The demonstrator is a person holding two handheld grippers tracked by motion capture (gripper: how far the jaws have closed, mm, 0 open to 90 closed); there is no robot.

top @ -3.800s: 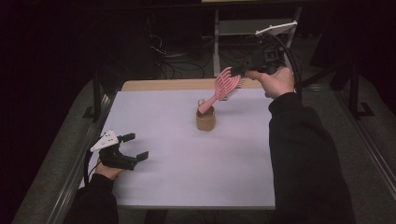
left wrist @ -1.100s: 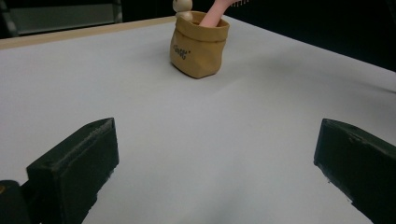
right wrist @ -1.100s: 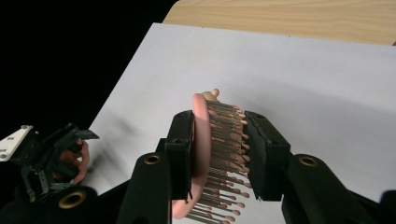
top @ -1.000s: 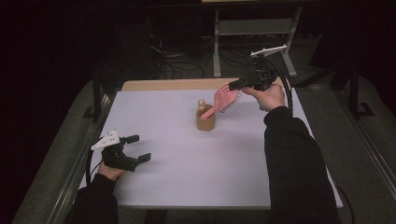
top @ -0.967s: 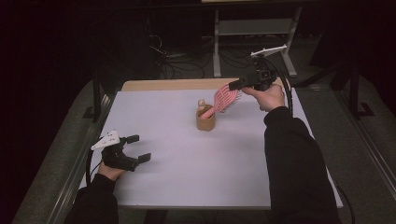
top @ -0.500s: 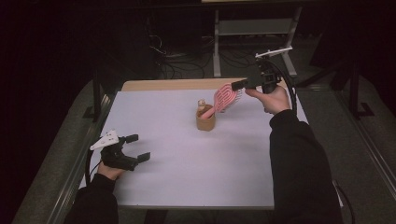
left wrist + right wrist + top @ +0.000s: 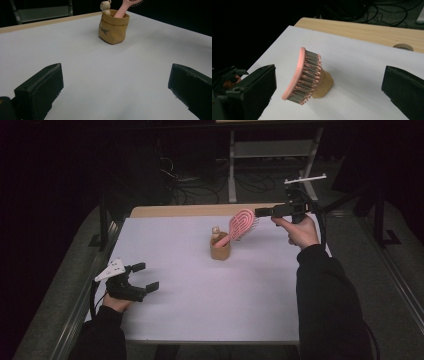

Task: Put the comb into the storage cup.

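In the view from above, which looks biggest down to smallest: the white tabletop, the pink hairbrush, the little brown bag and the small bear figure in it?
1. white tabletop
2. pink hairbrush and brown bag: the two look about alike, so I won't rank them
3. bear figure, only its head peeking out

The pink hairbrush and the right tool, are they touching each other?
Apart. In the right gripper view the right tool stands wide open, with clear space between each jaw and the pink hairbrush, which leans in the small pouch.

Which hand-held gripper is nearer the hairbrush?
The right hand-held gripper, open just beside the pink hairbrush standing in the pouch. The left hand-held gripper sits far off at the table's near corner.
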